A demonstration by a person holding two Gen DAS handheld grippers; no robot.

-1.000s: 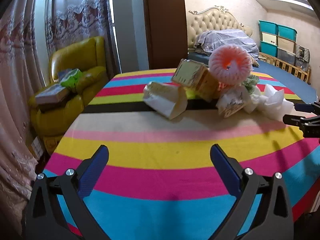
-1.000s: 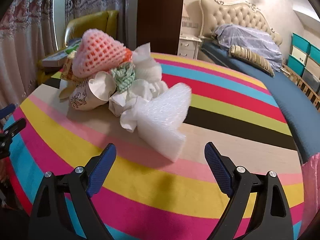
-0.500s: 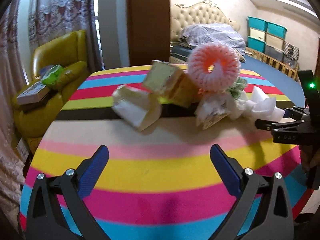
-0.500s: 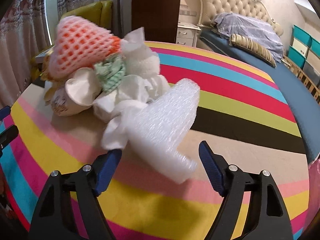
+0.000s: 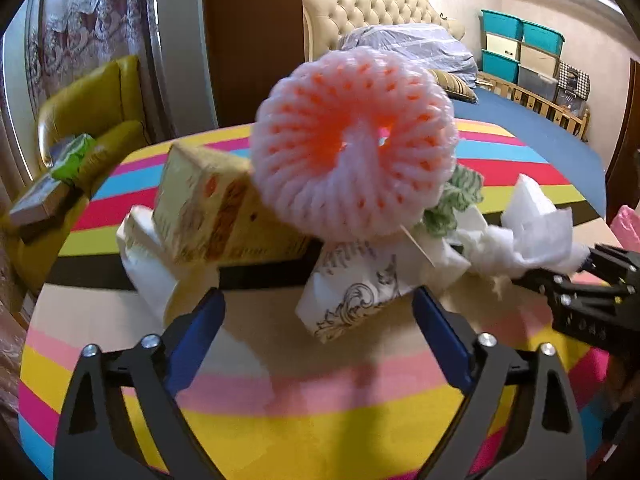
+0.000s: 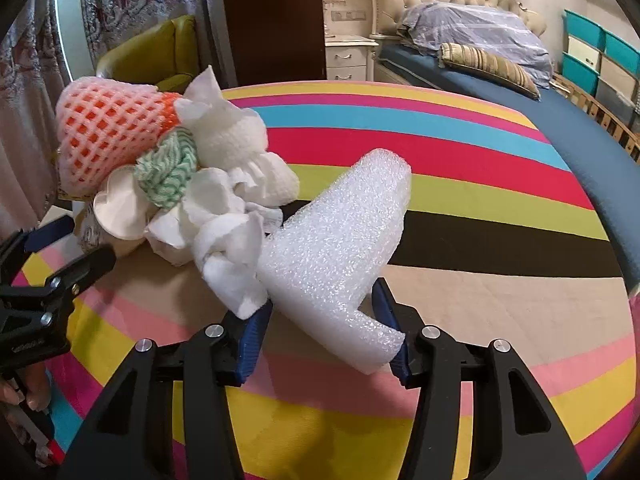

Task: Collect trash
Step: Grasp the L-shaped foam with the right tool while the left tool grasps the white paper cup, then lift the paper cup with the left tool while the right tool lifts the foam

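Observation:
A trash heap lies on the striped table (image 5: 320,420): a pink-orange foam fruit net (image 5: 356,140) on top, a yellow carton (image 5: 208,208), a printed paper cup (image 5: 352,288) and crumpled white tissue (image 5: 532,224). My left gripper (image 5: 320,312) is closing, its blue fingers either side of the printed cup without touching it. In the right wrist view a white foam piece (image 6: 332,248) sticks up between the fingers of my right gripper (image 6: 320,320). Those jaws are closing and the pads touch its two sides. The left gripper (image 6: 60,272) shows at that view's left edge.
A yellow armchair (image 5: 100,120) with books stands beyond the table's left side. A bed (image 6: 480,60) and teal storage boxes (image 5: 520,48) fill the back right. Something pink (image 5: 628,224) hangs past the table's right edge. A hand (image 6: 24,396) holds the left gripper.
The left gripper has moved forward up to the heap and narrowed a little. The right gripper has advanced around the white foam piece and its jaws have closed in on it.

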